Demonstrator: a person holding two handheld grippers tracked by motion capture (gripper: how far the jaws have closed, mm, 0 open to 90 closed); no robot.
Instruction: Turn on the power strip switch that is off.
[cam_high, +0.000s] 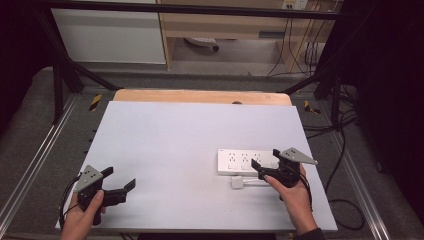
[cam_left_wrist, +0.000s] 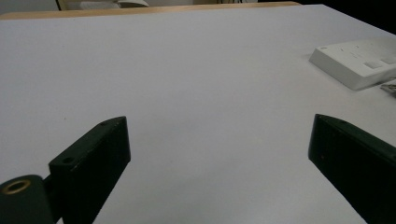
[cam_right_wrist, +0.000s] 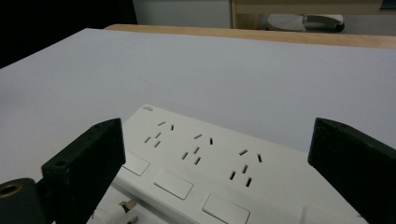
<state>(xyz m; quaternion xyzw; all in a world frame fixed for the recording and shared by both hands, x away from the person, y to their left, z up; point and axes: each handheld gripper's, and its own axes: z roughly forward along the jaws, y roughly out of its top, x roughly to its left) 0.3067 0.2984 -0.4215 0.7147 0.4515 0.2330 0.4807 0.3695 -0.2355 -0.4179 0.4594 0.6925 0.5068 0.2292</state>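
Plug (cam_high: 238, 183): a small white plug with metal pins, lying flat on the worktop just near the power strip, on its near side. In the right gripper view its pins show at the bottom left (cam_right_wrist: 127, 206).
Power strip (cam_high: 245, 161): a white block with 3 socket groups and flat switches, lying at the right part of the worktop, long side running left to right.
Handling of plug: I judge it light, stiff and smooth, so it can slide or turn when the jaws press on it. The pins are thin and could bend. The better place to take hold is the plastic body, across its 2 flat sides, with the pins left free.
Handling of strip: probably heavier than the plug and rigid, but it may shift on the smooth surface when a plug is pushed in, so it may need steadying.
Right gripper (cam_high: 266, 161): held over the near edge of the strip, close above the plug. Its jaws stand wide apart and nothing is between them.
Left gripper (cam_high: 120, 180): at the near left, well apart from strip and plug. Jaws also apart and empty.
Worktop (cam_high: 175, 135): a pale sheet over a wooden board, otherwise bare.
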